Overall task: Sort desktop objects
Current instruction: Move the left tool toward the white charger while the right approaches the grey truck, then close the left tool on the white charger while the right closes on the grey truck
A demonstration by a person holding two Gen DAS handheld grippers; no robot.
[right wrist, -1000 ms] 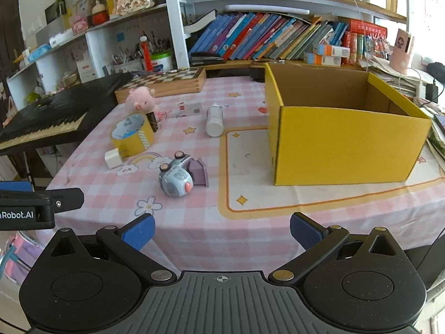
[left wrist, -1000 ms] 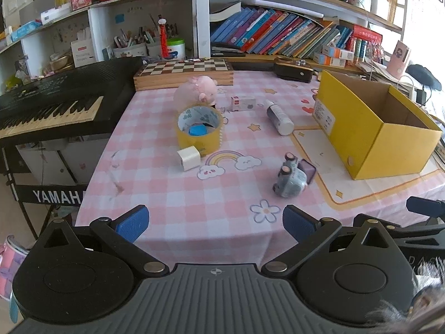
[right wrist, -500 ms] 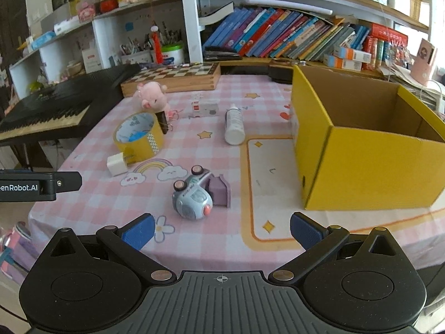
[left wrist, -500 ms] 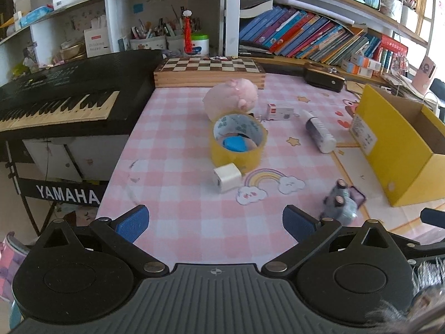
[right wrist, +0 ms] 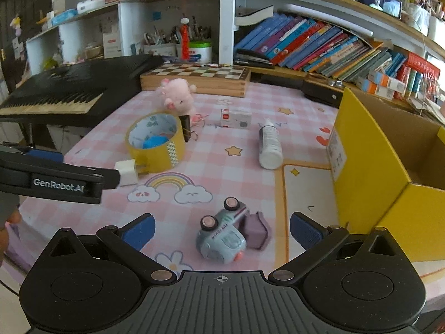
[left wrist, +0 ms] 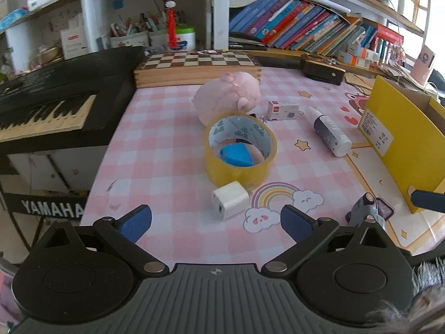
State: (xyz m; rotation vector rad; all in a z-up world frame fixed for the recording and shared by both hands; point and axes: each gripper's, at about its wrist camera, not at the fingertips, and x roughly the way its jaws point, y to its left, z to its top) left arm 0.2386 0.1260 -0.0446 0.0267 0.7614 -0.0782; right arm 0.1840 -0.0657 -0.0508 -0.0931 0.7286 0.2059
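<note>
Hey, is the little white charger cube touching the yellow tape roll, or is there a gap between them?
Touching. In the right wrist view the white charger has its prongs against the tape roll's outer wall, no tablecloth between them.

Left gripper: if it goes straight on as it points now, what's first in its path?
Probably the white charger, lying just ahead between the open fingers of the left gripper. Right behind it stands the yellow tape roll. Depth is hard to judge through the fisheye.

We see our right gripper [right wrist: 222, 229] spread wide around an overturned toy car [right wrist: 221, 236] at lower centre, yellow cardboard box [right wrist: 383, 194] at right.
</note>
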